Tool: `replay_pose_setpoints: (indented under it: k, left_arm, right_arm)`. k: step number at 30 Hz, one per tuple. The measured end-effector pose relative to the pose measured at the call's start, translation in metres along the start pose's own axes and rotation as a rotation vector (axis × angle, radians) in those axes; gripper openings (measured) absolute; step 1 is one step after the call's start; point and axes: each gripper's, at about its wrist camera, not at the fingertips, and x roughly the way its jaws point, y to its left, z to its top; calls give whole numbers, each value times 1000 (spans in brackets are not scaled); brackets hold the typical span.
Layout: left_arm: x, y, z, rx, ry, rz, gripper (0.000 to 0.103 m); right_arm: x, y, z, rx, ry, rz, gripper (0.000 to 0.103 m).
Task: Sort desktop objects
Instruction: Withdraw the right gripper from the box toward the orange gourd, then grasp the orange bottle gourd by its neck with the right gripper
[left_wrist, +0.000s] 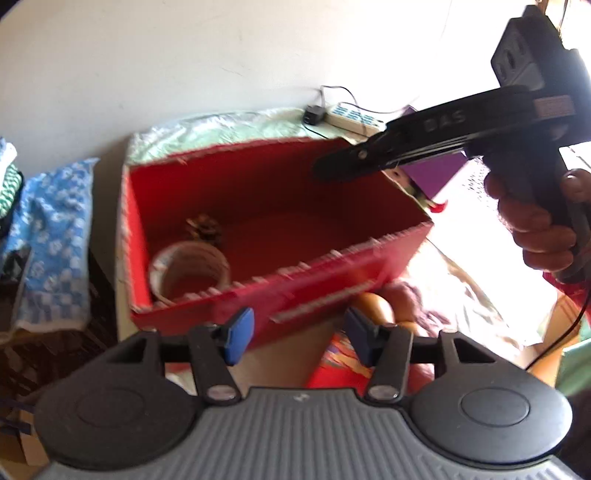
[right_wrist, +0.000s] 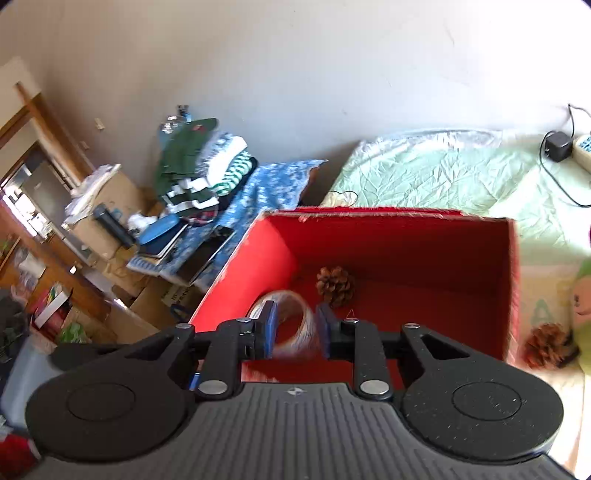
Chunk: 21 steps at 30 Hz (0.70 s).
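We've got the right tongs (right_wrist: 295, 334) spread over the tape roll (right_wrist: 291, 325), lower centre in the red box (right_wrist: 511, 280) by a pinecone (right_wrist: 335, 286), left tongs (left_wrist: 297, 339) spread and empty, so lift straight out without bumping anything.

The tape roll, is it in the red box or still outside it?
In. The tape roll lies on the red box floor beside a pinecone.

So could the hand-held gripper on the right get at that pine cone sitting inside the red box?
Probably yes. The right hand-held gripper is above the open-topped red box, and the pine cone lies uncovered just beyond the tape roll. Nothing covers it.
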Motion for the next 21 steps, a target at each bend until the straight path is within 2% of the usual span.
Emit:
replay_pose_setpoints:
  k: [4,6,9,11,14,17,21]
  left_arm:
    - [23,-25,-4,-13,62,-81,57]
    - [35,-40,-4,-12,88,-122,68]
    - [47,-54,-7,-19,109,-130,78]
    - [56,-62,-8,-24,122,-133,81]
    - [69,-75,-11,-31,141,-137,81]
    - [83,-81,-14,-58,170,-124,75]
    - [97,-80,-17,-101,196,-100,70]
  right_arm:
    - [-6,-12,-20,52,73,19,27]
    - [0,-22,-30,95,131,-1,27]
    - [10,-43,-47,179,226,-37,27]
    - [17,-57,-58,258,287,-29,27]
    - [24,-73,-73,363,344,28,27]
    - [32,-80,-79,423,378,65,27]
    - [40,-81,-84,436,431,34,27]
